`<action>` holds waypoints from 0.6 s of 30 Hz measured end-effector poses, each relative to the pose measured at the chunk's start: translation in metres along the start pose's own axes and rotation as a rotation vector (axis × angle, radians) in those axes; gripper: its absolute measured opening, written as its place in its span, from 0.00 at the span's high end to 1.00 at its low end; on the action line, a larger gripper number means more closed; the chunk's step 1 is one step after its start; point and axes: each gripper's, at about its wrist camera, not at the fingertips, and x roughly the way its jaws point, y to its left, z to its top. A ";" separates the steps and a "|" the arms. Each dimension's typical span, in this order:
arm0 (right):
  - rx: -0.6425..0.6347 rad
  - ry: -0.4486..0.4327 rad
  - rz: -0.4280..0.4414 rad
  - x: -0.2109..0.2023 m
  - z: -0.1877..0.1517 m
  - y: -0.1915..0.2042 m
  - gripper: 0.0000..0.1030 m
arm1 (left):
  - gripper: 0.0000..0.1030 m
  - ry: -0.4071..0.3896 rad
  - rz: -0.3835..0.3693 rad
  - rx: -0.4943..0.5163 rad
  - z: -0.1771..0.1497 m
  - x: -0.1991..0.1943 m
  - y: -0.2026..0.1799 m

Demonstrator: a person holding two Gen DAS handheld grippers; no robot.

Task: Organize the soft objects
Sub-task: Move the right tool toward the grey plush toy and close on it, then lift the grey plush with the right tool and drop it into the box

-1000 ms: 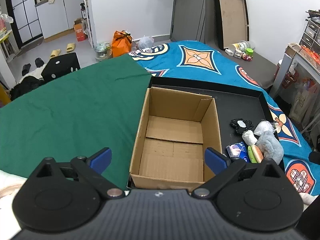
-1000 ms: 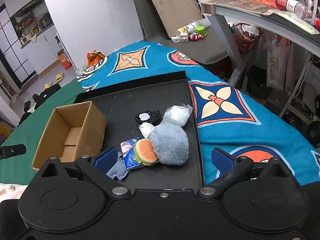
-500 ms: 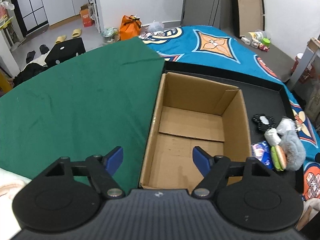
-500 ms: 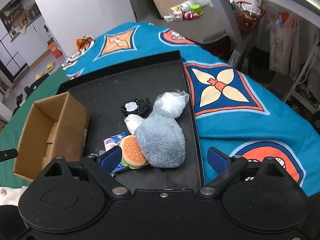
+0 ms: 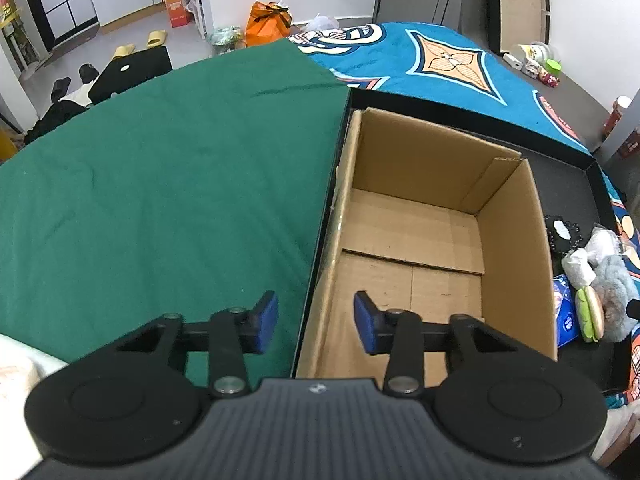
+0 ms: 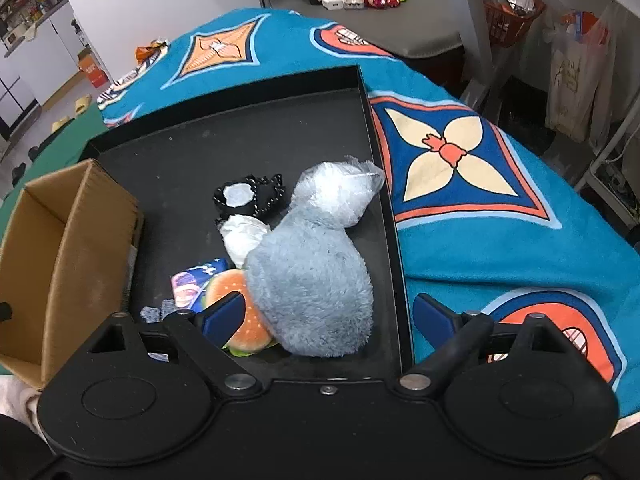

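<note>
R tongs: right gripper [image 6: 326, 314] w/ blue pads spread wide, nothing held; hangs over the fluffy grey plush toy [image 6: 310, 280], left pad in front of the burger-shaped soft toy [image 6: 240, 320].
L tongs: left gripper [image 5: 316, 320] part-open, empty; pads straddle the near-left wall of the open brown cardboard box [image 5: 424, 240].
Soft items: plush, burger toy, blue printed packet [image 6: 192, 284], white crumpled wad [image 6: 244, 236], clear plastic bag [image 6: 340, 192], black beaded piece [image 6: 250, 196], all bunched at right side of the black shallow tray [image 6: 240, 136].
Box: nothing inside, on tray's left part.
Risk: items touch/overlap, so closing on plush may drag burger or bag along; plush is bulky + squashy, a shallow pinch prob slips.
Risk 2: L pads may nudge box wall, shifting box.
</note>
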 end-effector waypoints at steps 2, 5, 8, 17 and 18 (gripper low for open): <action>-0.006 0.009 -0.010 0.006 0.000 0.000 0.15 | 0.74 0.006 -0.003 -0.002 -0.002 0.003 0.001; -0.016 0.015 -0.023 0.013 0.000 0.002 0.16 | 0.81 0.010 -0.006 -0.001 -0.002 0.008 0.000; -0.024 0.017 -0.034 0.020 0.000 0.003 0.22 | 0.89 0.014 -0.007 0.013 -0.003 0.013 -0.002; -0.041 0.021 -0.035 0.025 -0.004 0.006 0.50 | 0.90 -0.022 -0.018 0.031 -0.006 0.011 -0.007; -0.046 0.017 -0.037 0.023 -0.004 0.007 0.50 | 0.90 -0.024 -0.021 0.032 -0.006 0.011 -0.007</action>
